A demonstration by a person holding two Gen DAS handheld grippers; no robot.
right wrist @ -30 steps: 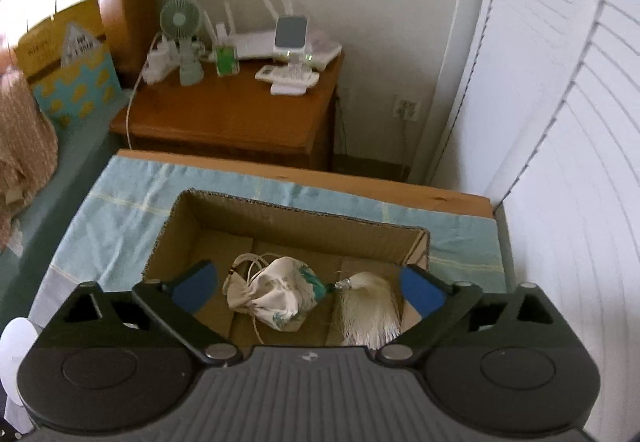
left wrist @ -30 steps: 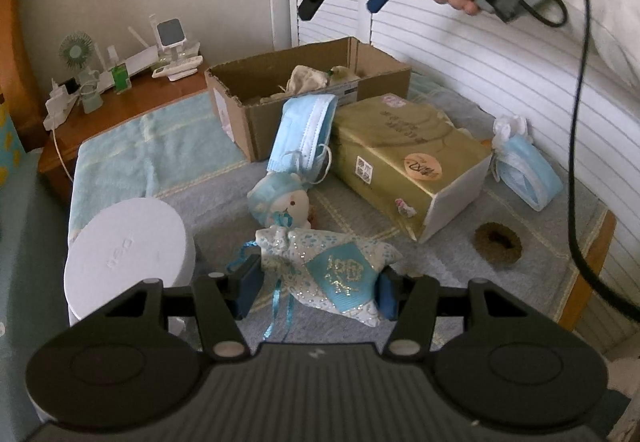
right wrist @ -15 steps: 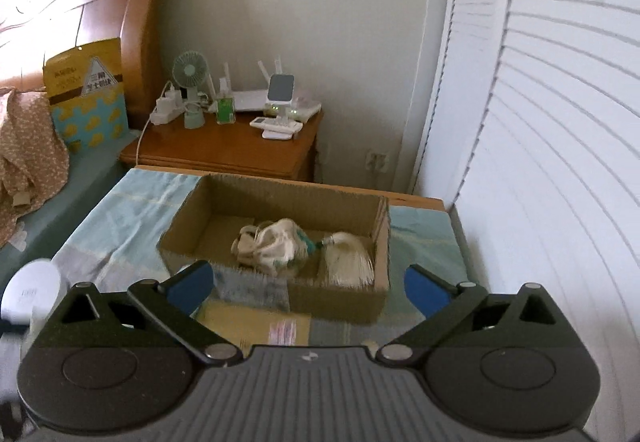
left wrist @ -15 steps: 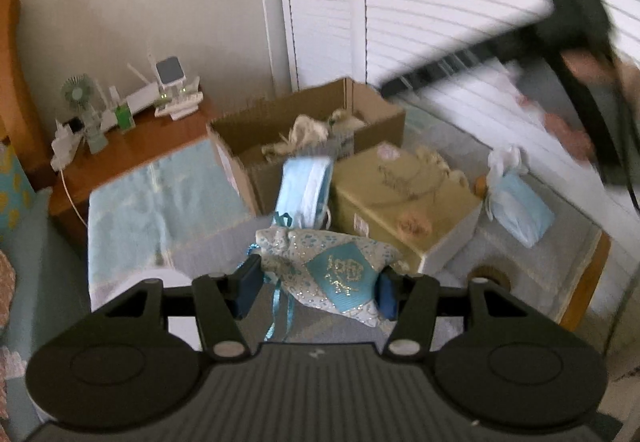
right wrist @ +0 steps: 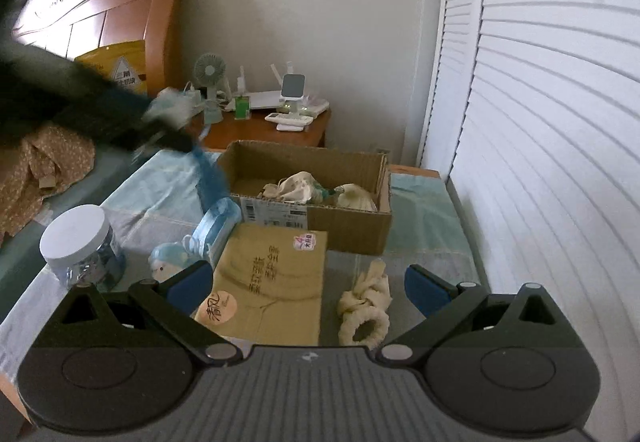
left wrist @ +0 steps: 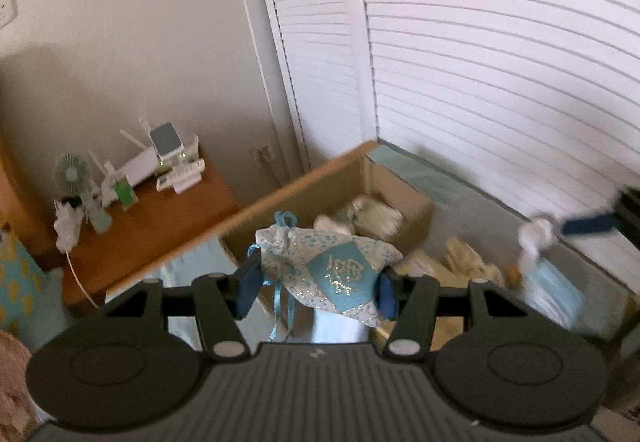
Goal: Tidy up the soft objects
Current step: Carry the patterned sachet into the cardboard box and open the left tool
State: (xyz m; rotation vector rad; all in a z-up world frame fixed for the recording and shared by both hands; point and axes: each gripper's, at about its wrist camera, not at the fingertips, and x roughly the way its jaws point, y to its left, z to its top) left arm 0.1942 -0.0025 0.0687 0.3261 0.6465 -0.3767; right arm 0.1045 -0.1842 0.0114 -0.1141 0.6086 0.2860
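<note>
My left gripper [left wrist: 320, 290] is shut on a white and blue drawstring pouch [left wrist: 324, 266], which hangs in the air just in front of the open cardboard box [left wrist: 400, 197]. From the right wrist the same gripper is a dark blur at the upper left, with the pouch [right wrist: 172, 107] at its tip. The cardboard box [right wrist: 312, 217] holds a cream pouch [right wrist: 292, 187] and a cream tassel [right wrist: 356, 195]. My right gripper [right wrist: 308, 282] stands open and holds nothing, above a tan flat box [right wrist: 276, 274] and a cream scrunchie [right wrist: 366, 306].
A white-lidded jar [right wrist: 80, 242], a blue doll [right wrist: 168, 258] and a pack of blue masks [right wrist: 218, 222] lie left of the tan box. A second mask pack [left wrist: 552, 294] lies at the right. Behind are a wooden nightstand [right wrist: 256, 129] and slatted doors [right wrist: 540, 121].
My left gripper has lifted the pouch off the table and carried it toward the cardboard box. My right gripper has drawn back from over the cardboard box to the tan box and scrunchie.
</note>
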